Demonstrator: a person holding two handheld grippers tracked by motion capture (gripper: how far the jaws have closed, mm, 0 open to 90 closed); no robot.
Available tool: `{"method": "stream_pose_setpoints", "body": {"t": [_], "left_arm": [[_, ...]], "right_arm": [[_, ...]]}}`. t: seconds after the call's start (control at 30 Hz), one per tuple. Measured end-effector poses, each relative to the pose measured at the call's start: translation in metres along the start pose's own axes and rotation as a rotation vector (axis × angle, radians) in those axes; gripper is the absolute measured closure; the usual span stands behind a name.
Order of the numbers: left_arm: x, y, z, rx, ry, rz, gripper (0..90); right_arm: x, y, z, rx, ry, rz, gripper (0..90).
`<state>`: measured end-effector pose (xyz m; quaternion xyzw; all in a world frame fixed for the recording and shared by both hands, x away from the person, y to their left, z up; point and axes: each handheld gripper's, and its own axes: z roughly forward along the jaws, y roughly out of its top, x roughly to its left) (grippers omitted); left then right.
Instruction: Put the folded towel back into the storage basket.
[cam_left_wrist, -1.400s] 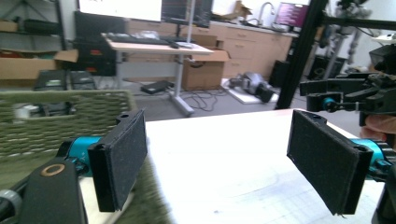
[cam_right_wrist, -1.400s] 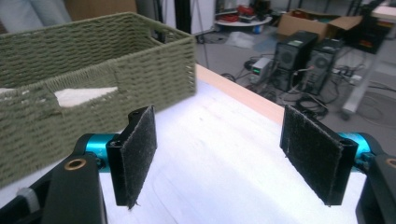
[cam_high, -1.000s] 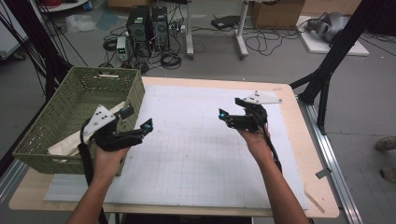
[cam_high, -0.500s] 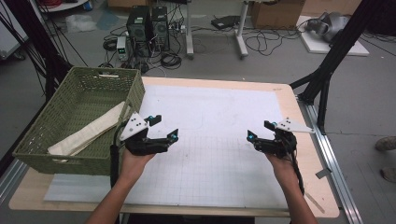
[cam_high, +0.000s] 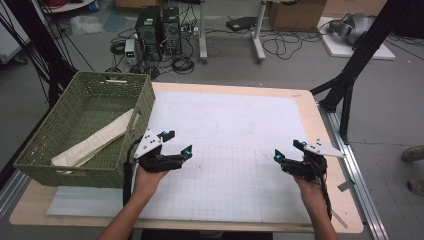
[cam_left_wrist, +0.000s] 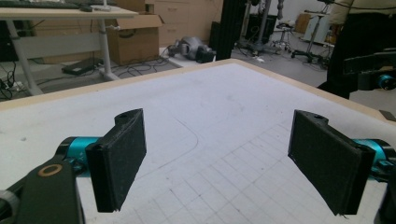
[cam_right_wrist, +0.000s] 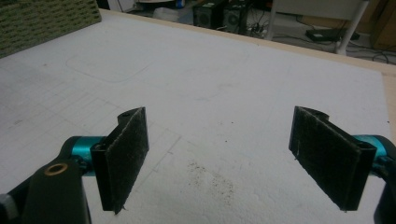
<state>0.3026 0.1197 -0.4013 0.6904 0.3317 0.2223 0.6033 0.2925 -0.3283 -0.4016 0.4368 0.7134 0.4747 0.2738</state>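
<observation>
**Both grippers empty, cloth lying in the basket**

The left gripper (cam_high: 176, 144) hovers low over the white gridded mat (cam_high: 235, 130) with its jaws spread wide and nothing between them; its own view shows bare mat ahead of the pads (cam_left_wrist: 116, 165). The right gripper (cam_high: 289, 151) sits well apart to its right, jaws equally wide and empty, mat showing between the pads (cam_right_wrist: 125, 156).

The folded cream cloth (cam_high: 95, 141) lies inside the green woven basket (cam_high: 142, 117), just to the left of the left gripper and beyond the basket wall.

The work appears finished, or between steps. To do this well, I would keep both pairs of jaws parted, hold the hands level above the mat, and steer the left gripper away from the basket rim so the trailing cable does not snag it.
</observation>
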Motion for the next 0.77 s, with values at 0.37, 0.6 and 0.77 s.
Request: {"method": "stream_pose_setpoints", "body": {"t": [0.37,0.6,0.77], "left_arm": [[-0.0012,-0.0008,-0.0027,-0.003,-0.004,0.003,19.3],[0.0000,-0.0011,-0.0017,0.001,-0.003,0.001,19.3],[-0.0005,-0.0013,-0.0013,0.003,-0.005,0.003,19.3]], "right_arm": [[0.0037,0.0026,-0.0012,-0.007,0.001,-0.009,18.7],[0.0013,0.0018,-0.0013,-0.009,-0.001,-0.006,18.7],[0.0005,0.0018,-0.0006,-0.006,0.001,-0.003,18.7]]}}
